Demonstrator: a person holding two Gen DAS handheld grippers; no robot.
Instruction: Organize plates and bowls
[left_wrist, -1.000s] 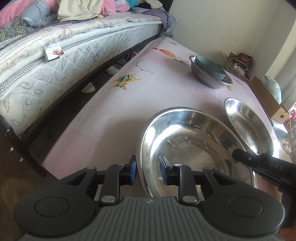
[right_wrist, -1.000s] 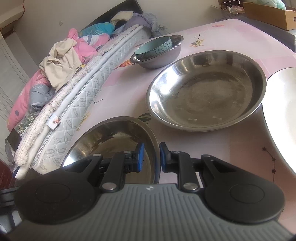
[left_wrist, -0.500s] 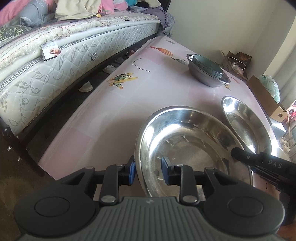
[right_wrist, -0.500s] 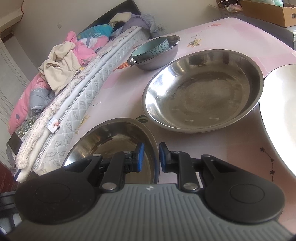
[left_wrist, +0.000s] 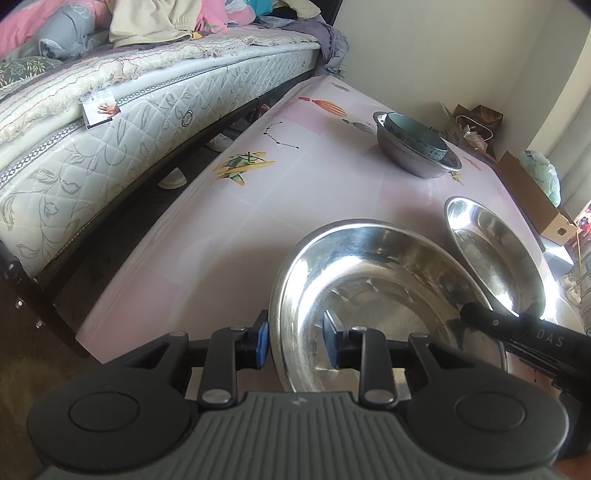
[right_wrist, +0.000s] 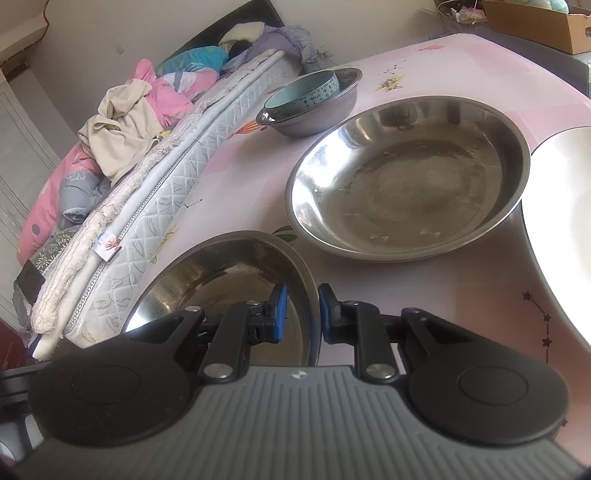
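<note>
Both tools pinch one steel bowl's rim — left tool, right tool — uneven pull could slip the steel bowl off the tabletop.

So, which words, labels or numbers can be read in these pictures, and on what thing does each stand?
"DAS": white letters on the black right claw, seen in the left wrist view.
Teal bowl: dark characters around its wall, too small to read.
Mattress tag: print too blurred to read.

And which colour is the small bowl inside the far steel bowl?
Pale teal small bowl, with dark characters around its outside; the right wrist view shows it best.
</note>
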